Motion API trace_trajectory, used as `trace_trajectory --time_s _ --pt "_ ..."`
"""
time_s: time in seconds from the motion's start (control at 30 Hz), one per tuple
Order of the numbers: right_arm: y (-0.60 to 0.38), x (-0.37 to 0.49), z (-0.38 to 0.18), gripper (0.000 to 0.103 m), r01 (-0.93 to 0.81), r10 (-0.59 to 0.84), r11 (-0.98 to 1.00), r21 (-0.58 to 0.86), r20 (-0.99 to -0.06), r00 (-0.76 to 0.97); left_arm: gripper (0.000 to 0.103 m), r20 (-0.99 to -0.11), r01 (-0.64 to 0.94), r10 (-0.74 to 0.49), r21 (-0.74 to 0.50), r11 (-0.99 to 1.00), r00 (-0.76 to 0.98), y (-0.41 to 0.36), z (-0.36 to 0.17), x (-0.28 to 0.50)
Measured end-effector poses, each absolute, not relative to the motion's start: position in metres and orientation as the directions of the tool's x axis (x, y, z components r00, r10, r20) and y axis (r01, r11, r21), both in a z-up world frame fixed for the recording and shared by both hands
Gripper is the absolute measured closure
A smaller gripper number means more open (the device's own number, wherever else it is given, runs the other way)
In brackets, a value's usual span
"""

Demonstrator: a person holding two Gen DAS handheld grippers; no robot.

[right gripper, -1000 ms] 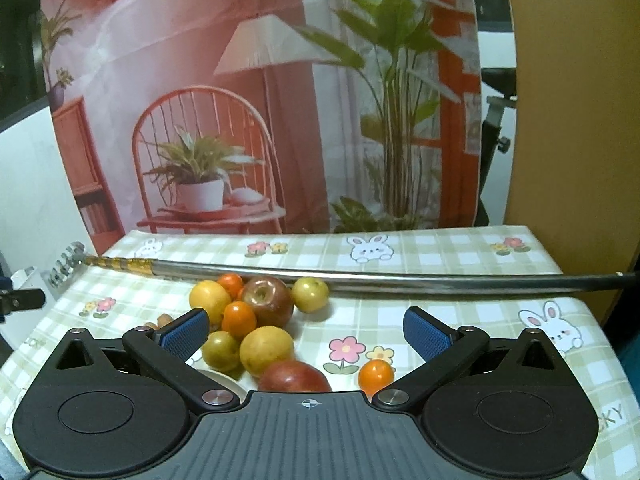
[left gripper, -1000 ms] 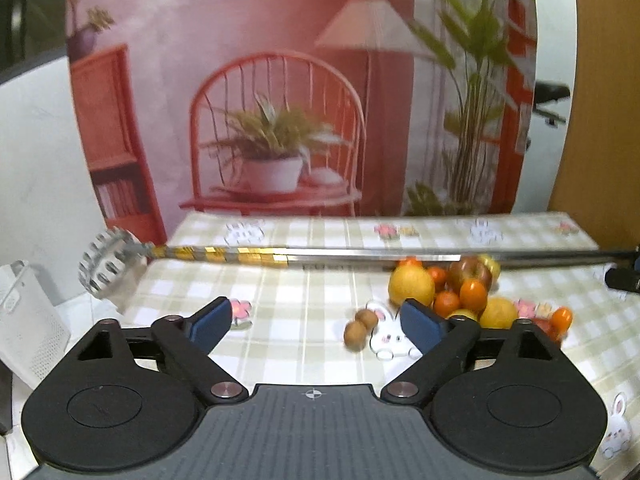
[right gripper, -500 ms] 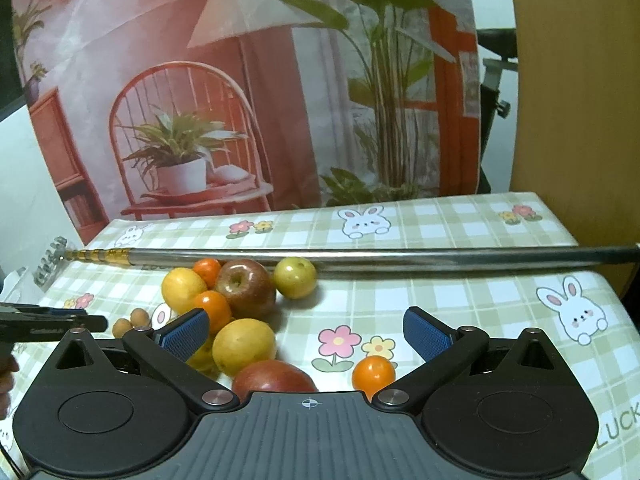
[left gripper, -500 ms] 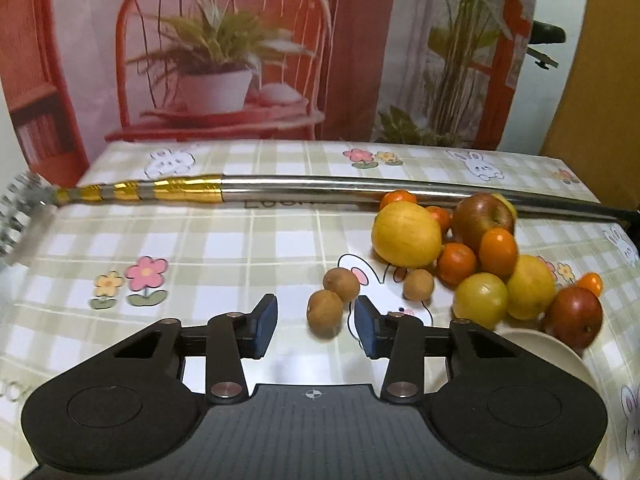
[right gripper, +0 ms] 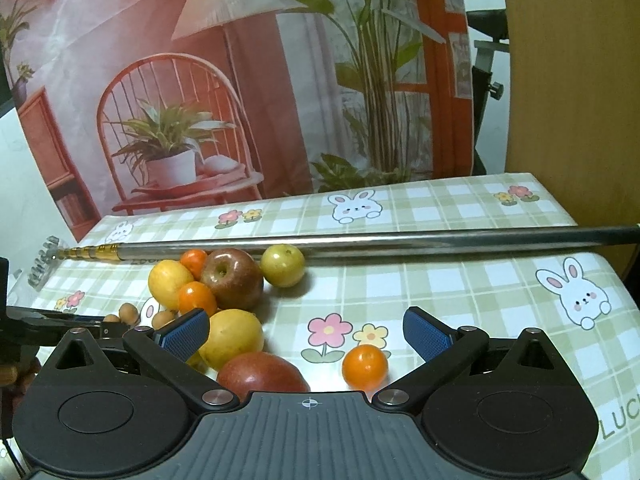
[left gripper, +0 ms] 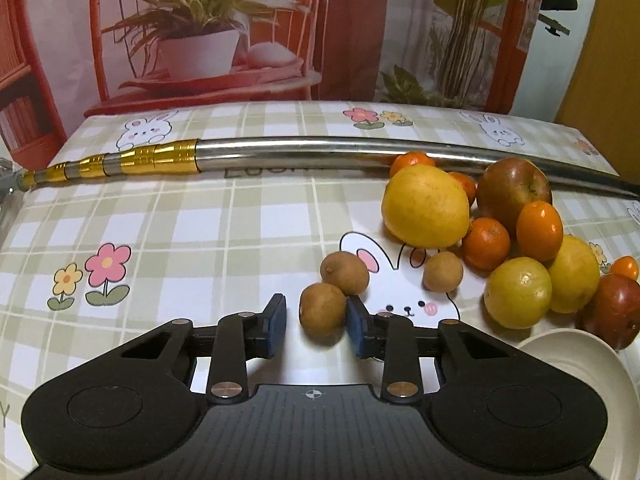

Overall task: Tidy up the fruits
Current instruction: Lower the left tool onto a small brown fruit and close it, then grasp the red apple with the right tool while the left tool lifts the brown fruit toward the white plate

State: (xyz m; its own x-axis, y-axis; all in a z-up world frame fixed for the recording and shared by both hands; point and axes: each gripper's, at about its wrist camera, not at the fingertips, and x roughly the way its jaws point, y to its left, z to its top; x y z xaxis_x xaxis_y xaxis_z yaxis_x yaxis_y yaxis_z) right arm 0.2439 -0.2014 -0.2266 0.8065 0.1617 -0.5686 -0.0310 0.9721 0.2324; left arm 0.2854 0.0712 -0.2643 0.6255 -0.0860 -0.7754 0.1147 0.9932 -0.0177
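Checked cloth is covering the surface [left gripper: 168,216]; the left tool [left gripper: 316,322] is half-closing around a brown longan [left gripper: 322,309], one pad touching, nothing lifted. Ahead of the wide-open, empty right tool [right gripper: 306,328], the fruit pile [right gripper: 224,284] is lying unsorted.

left claw [left gripper: 316,322]: black body, blue pads, silver screws
right claw [right gripper: 306,330]: black ribbed housing, blue pads

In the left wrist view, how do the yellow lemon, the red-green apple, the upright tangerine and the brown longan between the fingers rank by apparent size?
1. yellow lemon
2. red-green apple, slightly smaller, but farther back, so this order is unsure
3. upright tangerine
4. brown longan, smallest despite being nearest
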Motion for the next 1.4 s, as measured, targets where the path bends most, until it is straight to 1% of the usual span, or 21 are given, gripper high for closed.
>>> trace_trajectory --time_s 0.07,0.1,0.33,0.6,0.67,0.8,0.83,0.93,0.97,1.1,1.23,1.33,1.4 --pt "-0.202 0.244 -0.227 0.0 -0.031 0.167 0.971 0.239 -0.572 0.803 0.071 -0.774 0.114 -0.088 -0.021 0.993 0.627 0.072 -0.264 0.286" --pt "-0.201 0.244 -0.228 0.0 -0.03 0.167 0.97 0.24 -0.573 0.802 0.076 -0.773 0.115 -0.092 -0.025 0.993 0.628 0.072 -0.263 0.286" --pt "-0.2 0.242 -0.23 0.0 -0.033 0.174 0.97 0.243 -0.585 0.792 0.076 -0.765 0.103 -0.097 -0.04 0.994 0.636 0.075 -0.26 0.278" --pt "-0.196 0.244 -0.238 0.001 -0.059 0.202 0.968 0.245 -0.615 0.762 0.076 -0.72 0.148 -0.141 -0.054 0.987 0.679 0.068 -0.235 0.251" --pt "-0.193 0.248 -0.241 0.005 -0.076 0.223 0.965 0.253 -0.626 0.747 0.076 -0.708 0.169 -0.163 -0.062 0.984 0.687 0.062 -0.229 0.242" --pt "-0.187 0.257 -0.248 0.007 -0.116 0.279 0.952 0.283 -0.651 0.706 0.076 -0.687 0.212 -0.207 -0.08 0.974 0.696 0.049 -0.221 0.225" --pt "-0.186 0.26 -0.251 0.009 -0.121 0.292 0.948 0.293 -0.655 0.697 0.076 -0.684 0.219 -0.216 -0.084 0.972 0.697 0.046 -0.219 0.222" --pt "-0.183 0.269 -0.257 0.022 -0.118 0.315 0.939 0.322 -0.675 0.668 0.076 -0.678 0.235 -0.232 -0.09 0.968 0.697 0.038 -0.218 0.214" --pt "-0.182 0.271 -0.259 0.024 -0.116 0.325 0.935 0.335 -0.679 0.659 0.076 -0.677 0.239 -0.236 -0.091 0.967 0.697 0.037 -0.218 0.212" --pt "-0.18 0.278 -0.267 0.027 -0.105 0.35 0.923 0.37 -0.694 0.63 0.076 -0.673 0.25 -0.243 -0.087 0.964 0.699 0.032 -0.217 0.205" --pt "-0.18 0.281 -0.273 0.029 -0.08 0.342 0.924 0.374 -0.712 0.614 0.076 -0.675 0.257 -0.246 -0.086 0.963 0.696 0.032 -0.219 0.2" --pt "-0.183 0.284 -0.28 0.034 -0.053 0.346 0.917 0.395 -0.723 0.597 0.076 -0.683 0.259 -0.247 -0.087 0.962 0.688 0.032 -0.22 0.197" --pt "-0.186 0.285 -0.284 0.035 -0.041 0.362 0.906 0.421 -0.721 0.591 0.076 -0.689 0.259 -0.241 -0.08 0.962 0.683 0.031 -0.221 0.196"
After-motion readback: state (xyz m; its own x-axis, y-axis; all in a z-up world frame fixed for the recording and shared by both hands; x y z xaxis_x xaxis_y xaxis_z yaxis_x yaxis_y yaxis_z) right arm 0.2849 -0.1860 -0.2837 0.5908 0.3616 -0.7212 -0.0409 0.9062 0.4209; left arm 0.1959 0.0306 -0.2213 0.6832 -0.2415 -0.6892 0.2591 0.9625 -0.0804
